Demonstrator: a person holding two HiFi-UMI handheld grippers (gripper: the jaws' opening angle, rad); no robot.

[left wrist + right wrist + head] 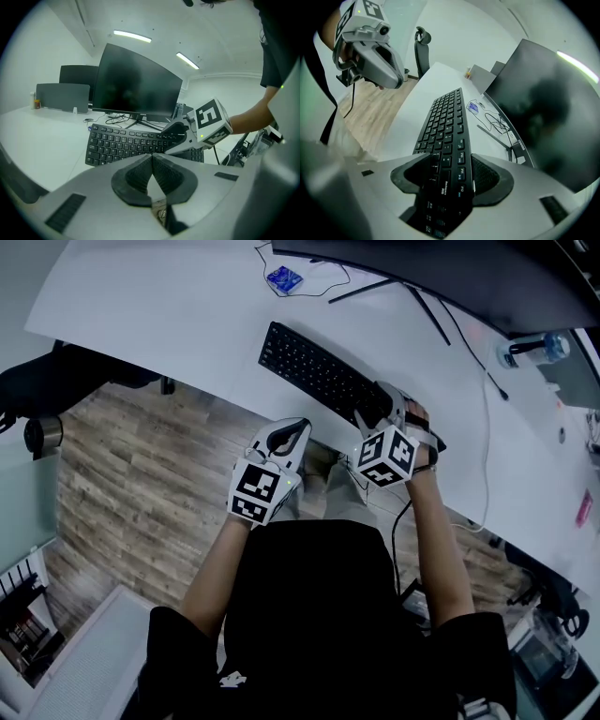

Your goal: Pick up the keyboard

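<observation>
Grip sits at the near end: the right gripper (pixel 450 161) has its jaws spread wide and pinching the keyboard (pixel 445 117) across its depth, one ribbed pad on each long edge of the short end closest to the person. Just beside it, off the table edge and over the wooden floor (pixel 122 484), the left gripper (pixel 152 165) hangs with its jaws pressed together and nothing between them. From the right gripper's pads the keyboard runs straight away along the white table (pixel 187 315), its far end well ahead, toward the dark monitor (pixel 136 84). It looks like a slim, stiff plastic slab, probably light, but long, so a hold at one end is likely to let the far end droop and twist between the pads. The smooth side edges may slip; the keycaps should not take the squeeze. A hold nearer the middle, or the left gripper supporting the far half, would likely carry it flatter. Whether a cord trails from it cannot be told.
</observation>
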